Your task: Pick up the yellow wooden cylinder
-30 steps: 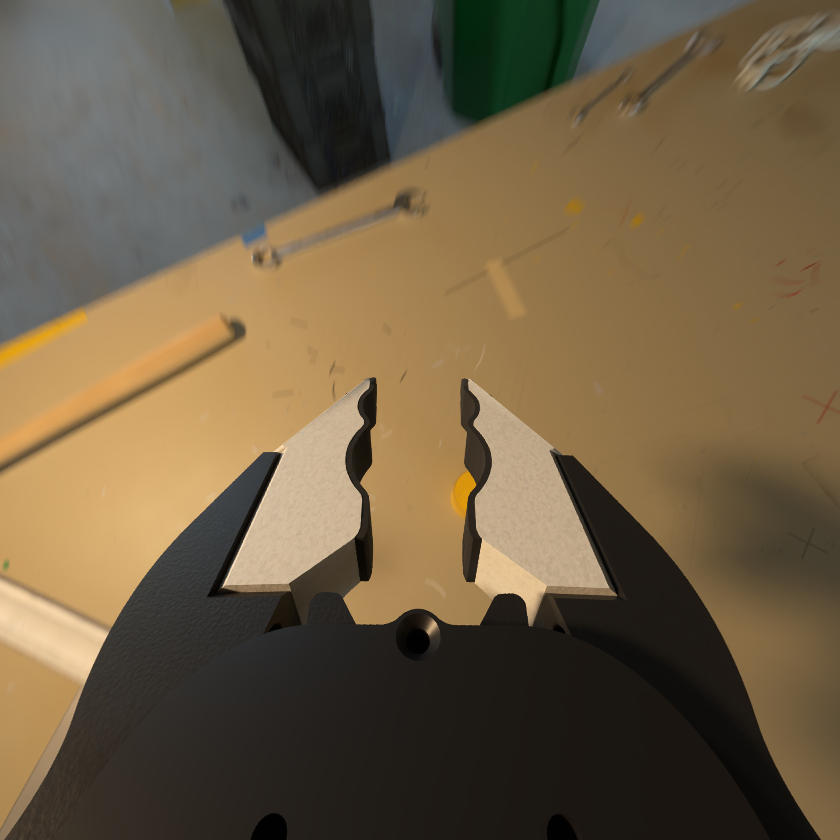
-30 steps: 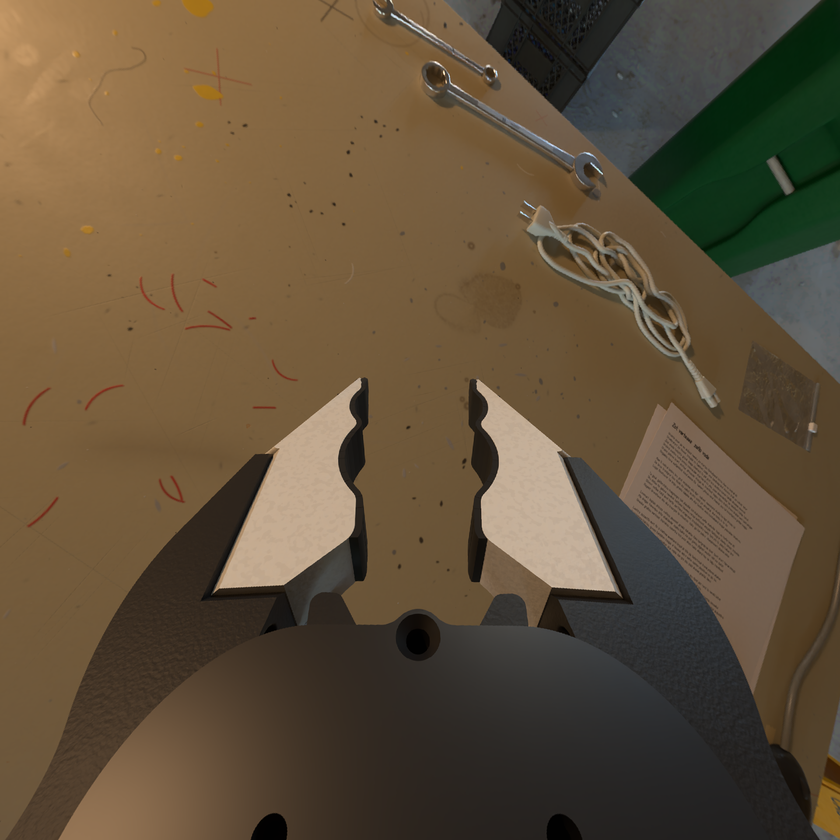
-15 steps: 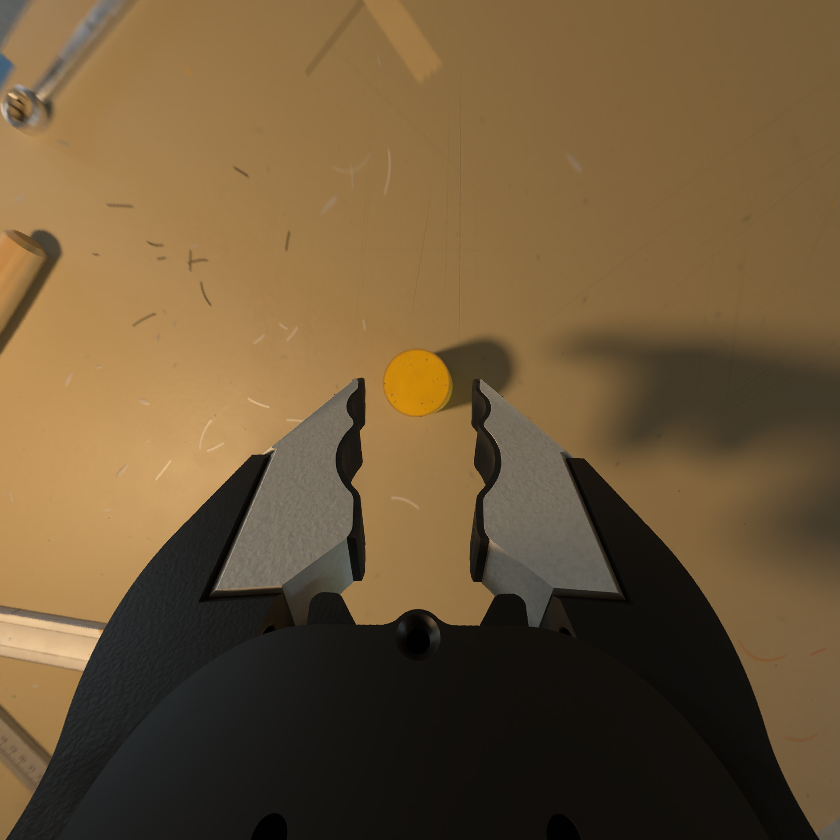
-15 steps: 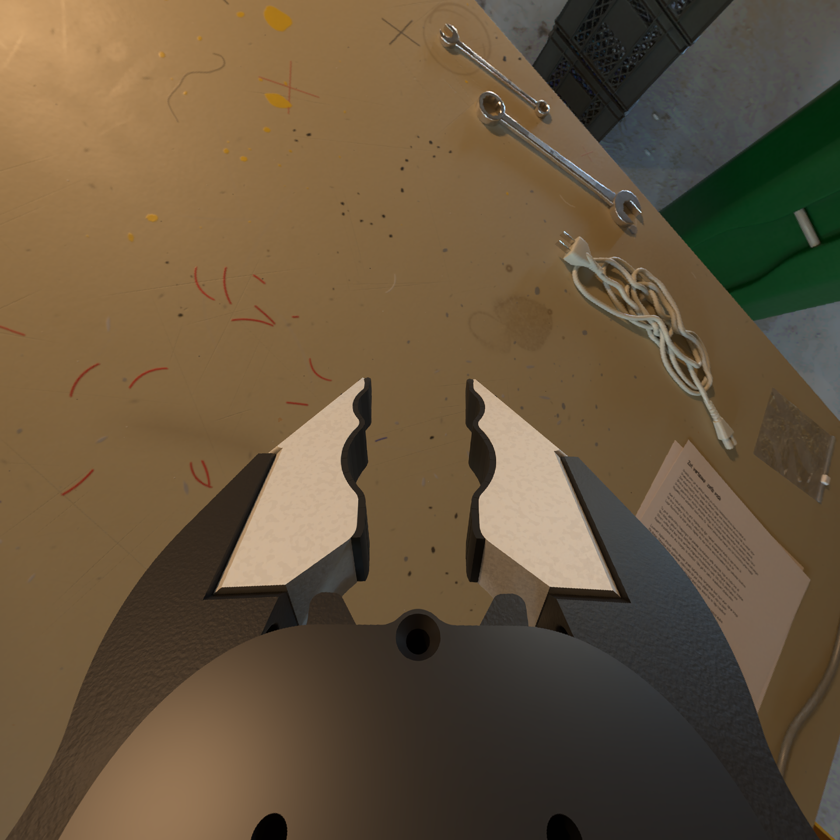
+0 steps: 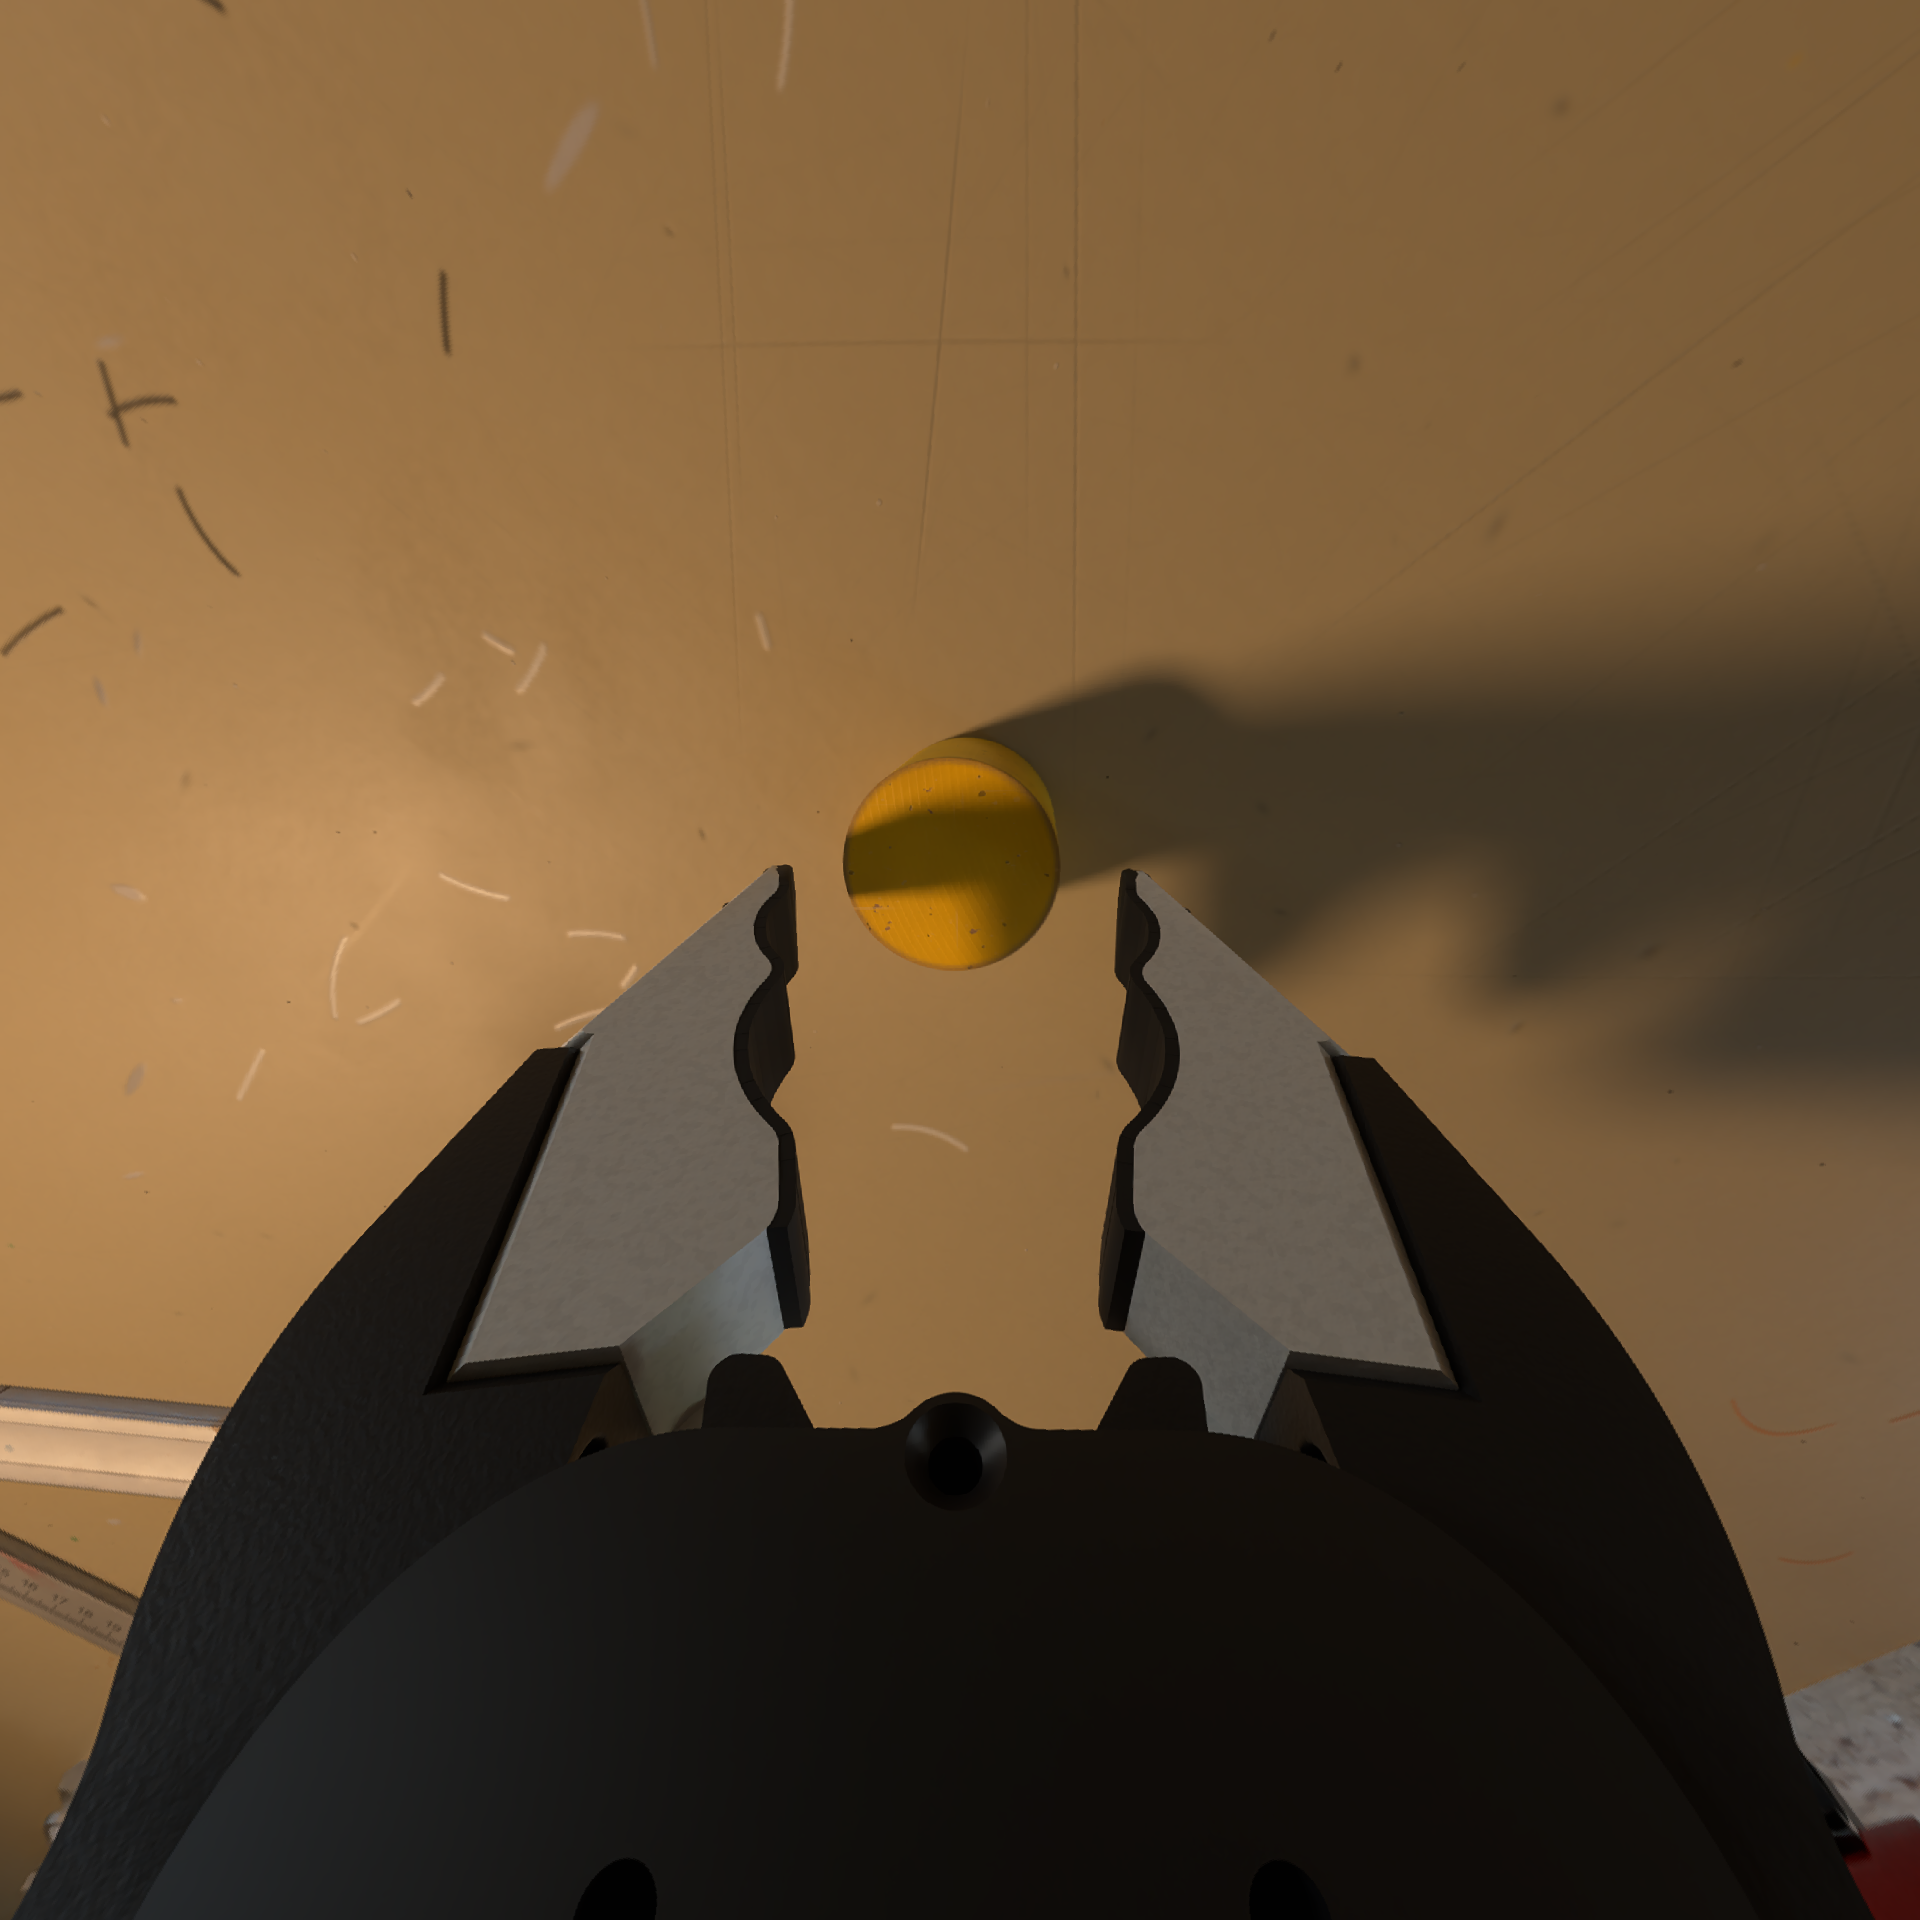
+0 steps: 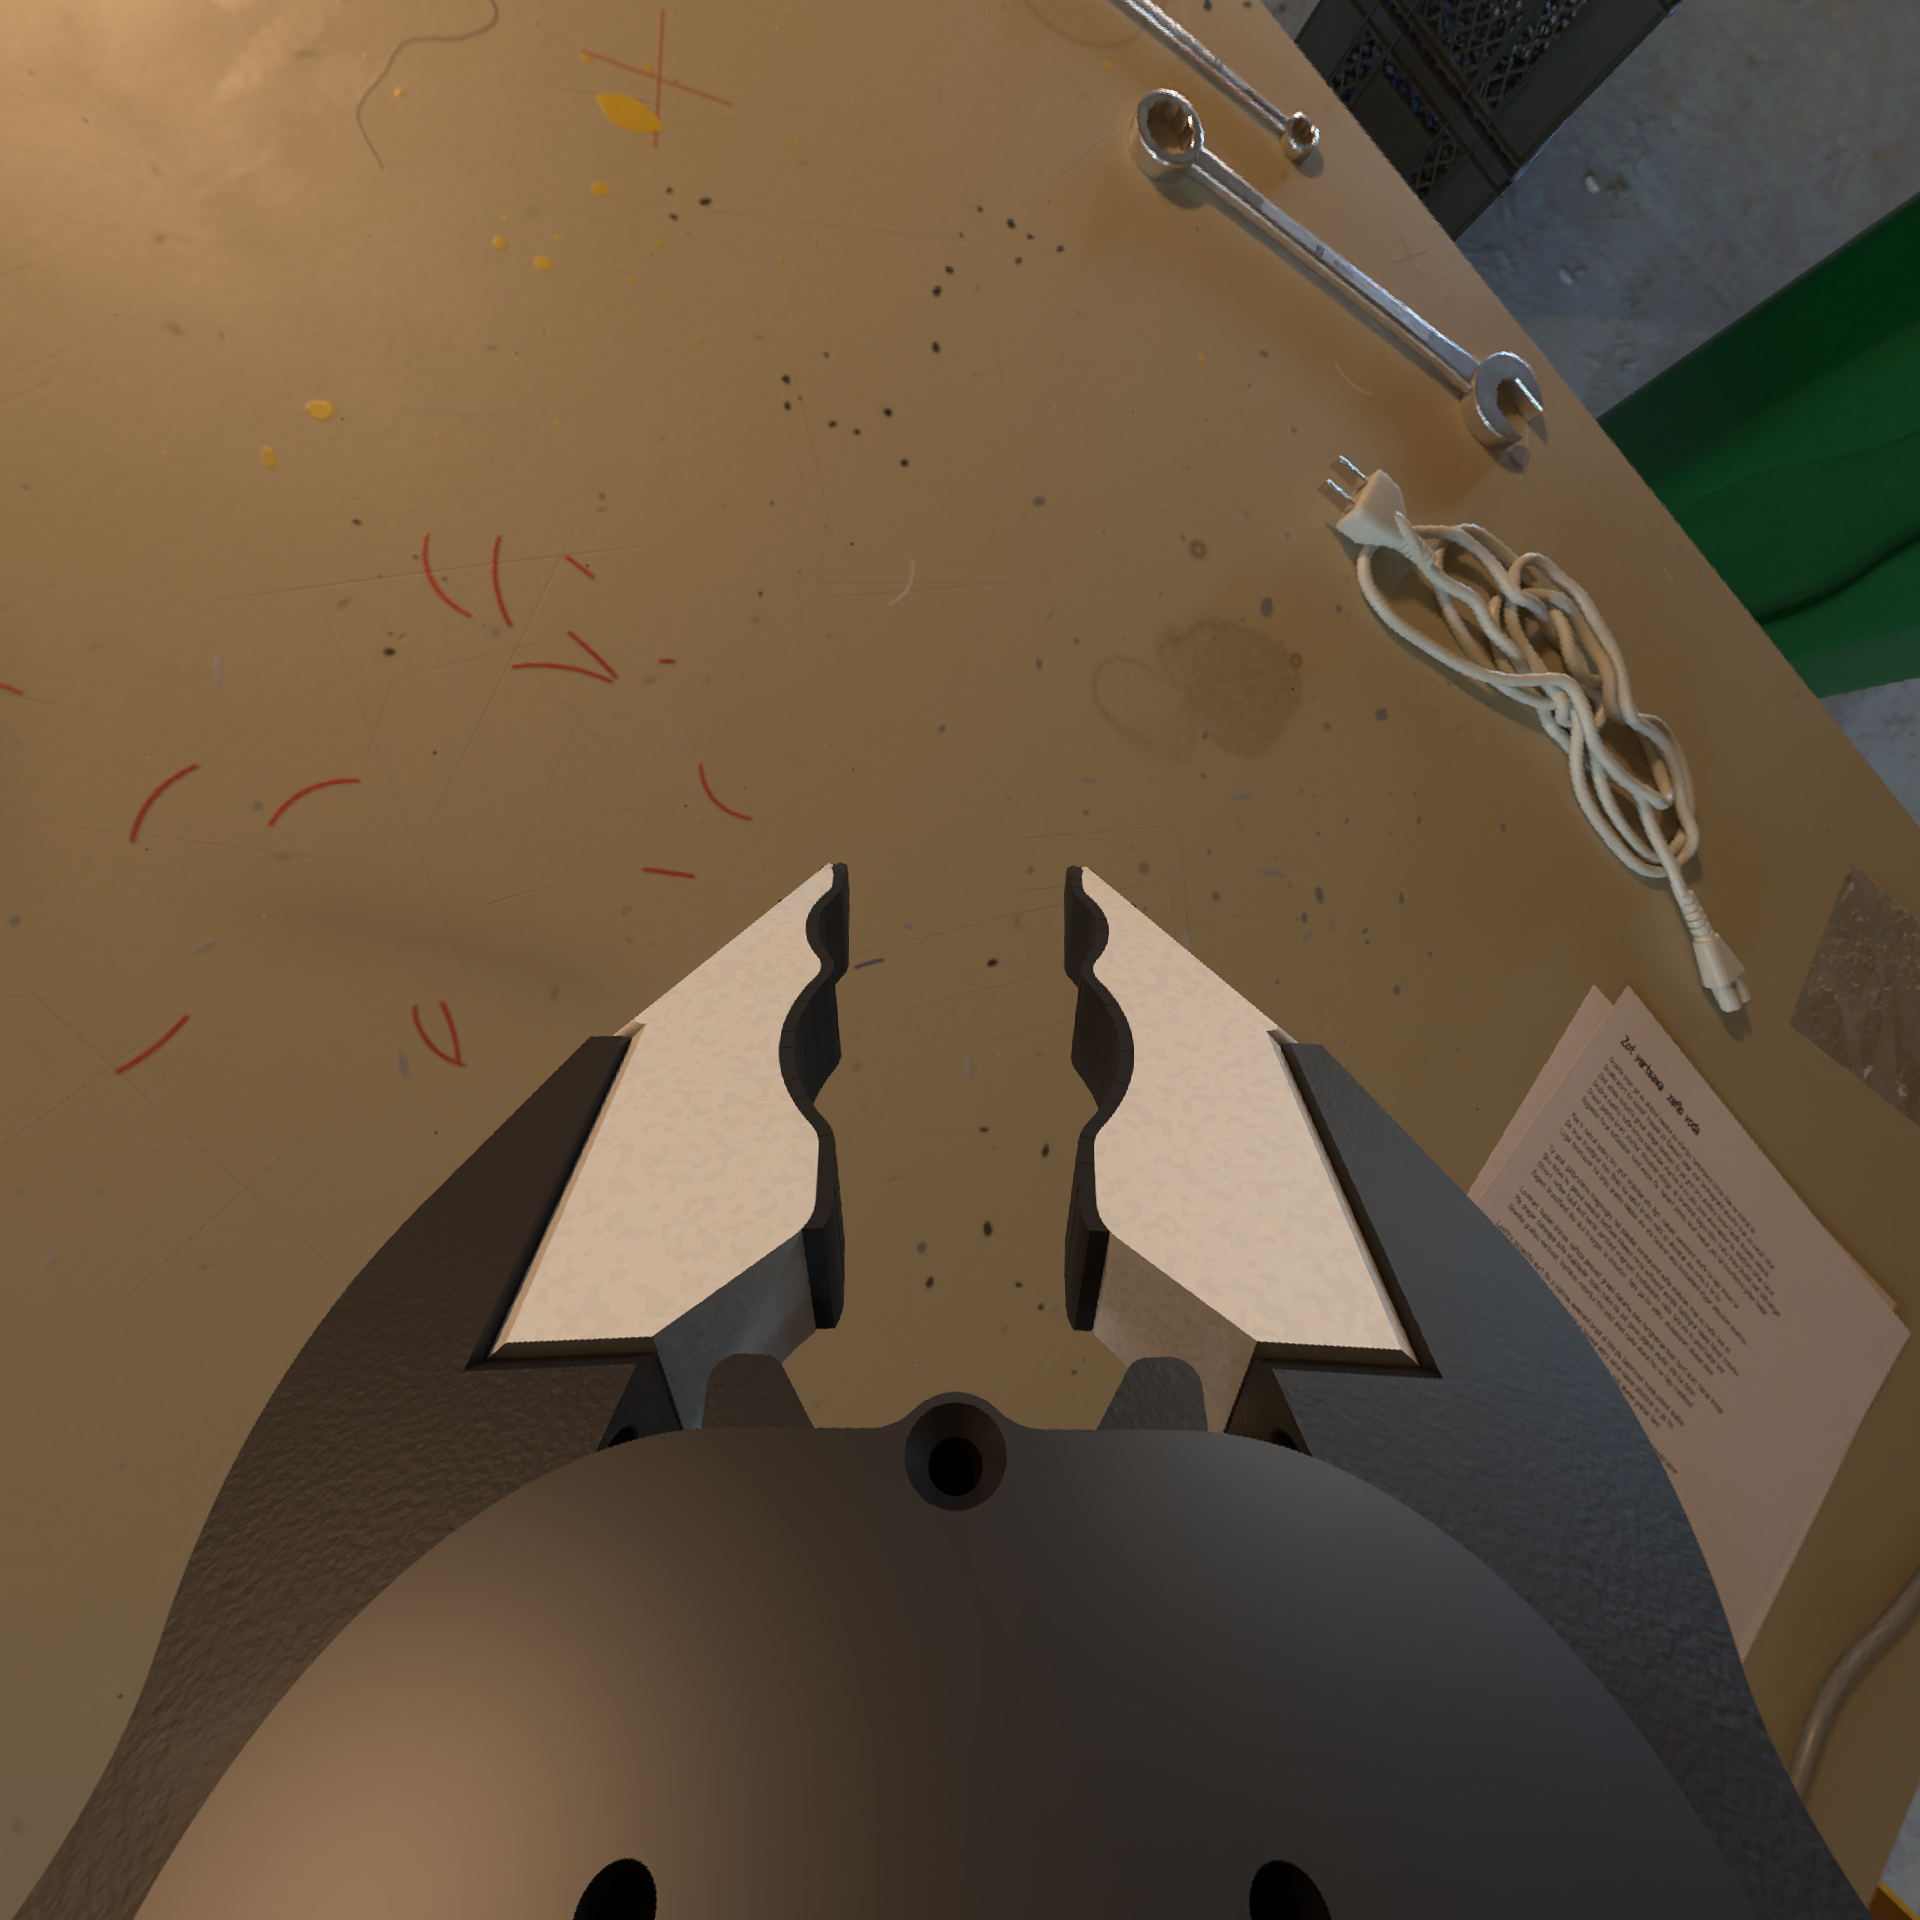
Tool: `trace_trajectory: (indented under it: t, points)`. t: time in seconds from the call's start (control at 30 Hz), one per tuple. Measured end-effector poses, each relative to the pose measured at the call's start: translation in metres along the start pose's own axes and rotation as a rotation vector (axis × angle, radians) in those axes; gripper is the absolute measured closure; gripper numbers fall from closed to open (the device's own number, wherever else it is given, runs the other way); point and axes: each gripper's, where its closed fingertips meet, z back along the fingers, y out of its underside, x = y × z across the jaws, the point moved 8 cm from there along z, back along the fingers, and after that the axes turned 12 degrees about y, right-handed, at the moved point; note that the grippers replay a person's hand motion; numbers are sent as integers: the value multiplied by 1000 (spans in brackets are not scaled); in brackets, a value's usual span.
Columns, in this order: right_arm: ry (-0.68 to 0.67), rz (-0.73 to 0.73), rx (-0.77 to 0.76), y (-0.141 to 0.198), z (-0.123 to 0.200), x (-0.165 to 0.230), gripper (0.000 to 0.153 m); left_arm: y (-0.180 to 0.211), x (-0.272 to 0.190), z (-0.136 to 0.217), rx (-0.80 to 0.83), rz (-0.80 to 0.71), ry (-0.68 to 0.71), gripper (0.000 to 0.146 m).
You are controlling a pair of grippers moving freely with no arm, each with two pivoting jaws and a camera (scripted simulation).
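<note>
Yellow wooden cylinder [image 5: 951, 854] stands on end on the scratched workbench [image 5: 1247, 312], just beyond the left gripper [image 5: 954, 883], whose jaws are spread wide enough to straddle it, while the empty right gripper [image 6: 956, 878], jaws also apart, hovers elsewhere near a combination wrench [image 6: 1330, 260].

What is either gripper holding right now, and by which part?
Nothing. The left gripper is open, its fingertips either side of the upright yellow wooden cylinder, not touching it. The right gripper is open over bare tabletop.
</note>
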Motion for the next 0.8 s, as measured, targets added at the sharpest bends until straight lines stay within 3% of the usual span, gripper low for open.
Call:
trace_trajectory:
  t: [0.23,0.33,0.43,0.57,0.7,0.8]
  points:
    - [-42,8,15,1,-15,1,111,0,7,-12,44,60,59,102]
    - [-38,14,27,1,-17,1,111,1,6,-9,90,59,55,102]
    - [-8,9,8,-3,-12,-1,112,-2,1,11,69,29,5,102]
    - [91,-1,-43,-15,3,-5,112,-16,-9,64,-98,-12,-109,102]
    - [227,4,-265,-46,29,-3,112,-49,-40,123,-372,-57,-99,102]
    - [232,18,-706,-80,52,25,107,-86,-90,150,-698,-168,99,102]
